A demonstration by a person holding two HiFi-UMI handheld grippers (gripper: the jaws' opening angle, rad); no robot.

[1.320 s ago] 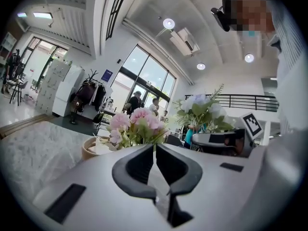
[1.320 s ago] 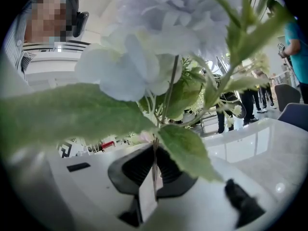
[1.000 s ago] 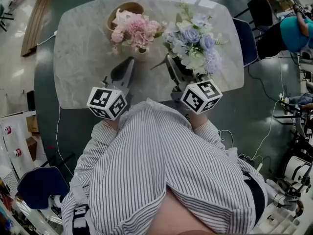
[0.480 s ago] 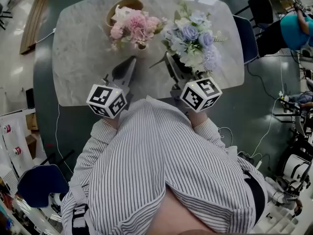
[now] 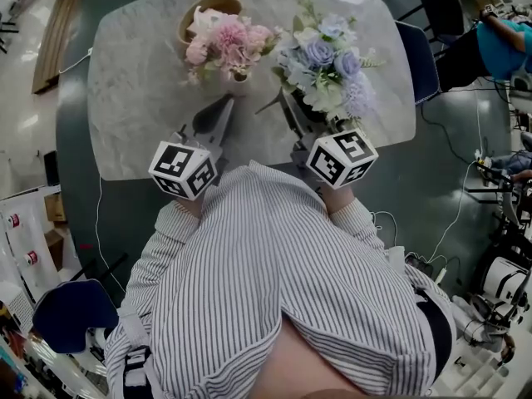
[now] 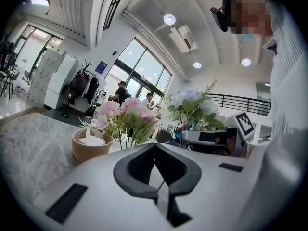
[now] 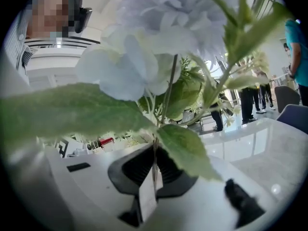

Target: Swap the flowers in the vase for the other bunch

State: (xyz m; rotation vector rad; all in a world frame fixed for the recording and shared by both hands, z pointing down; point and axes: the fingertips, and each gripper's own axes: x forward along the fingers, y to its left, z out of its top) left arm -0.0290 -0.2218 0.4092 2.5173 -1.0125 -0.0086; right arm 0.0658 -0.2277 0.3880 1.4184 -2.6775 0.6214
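A pink bunch (image 5: 226, 41) stands in a small pale vase (image 5: 239, 80) at the back of the marble table (image 5: 137, 115), its blooms hiding most of the vase. My left gripper (image 5: 224, 100) is just in front of it, jaws shut. In the left gripper view the pink bunch (image 6: 126, 115) shows beyond my shut left gripper (image 6: 155, 146). I cannot tell whether a stem is pinched. My right gripper (image 5: 285, 98) is shut on the stems of the blue and white bunch (image 5: 328, 61), held upright over the table. In the right gripper view, the blue and white bunch (image 7: 144, 66) rises from my right gripper (image 7: 155, 150).
A tan bowl (image 5: 206, 13) with pale contents sits behind the pink bunch, and shows left of it as the tan bowl (image 6: 91, 146). A dark blue chair (image 5: 416, 69) is at the table's right end. A person in teal (image 5: 503, 48) is further right.
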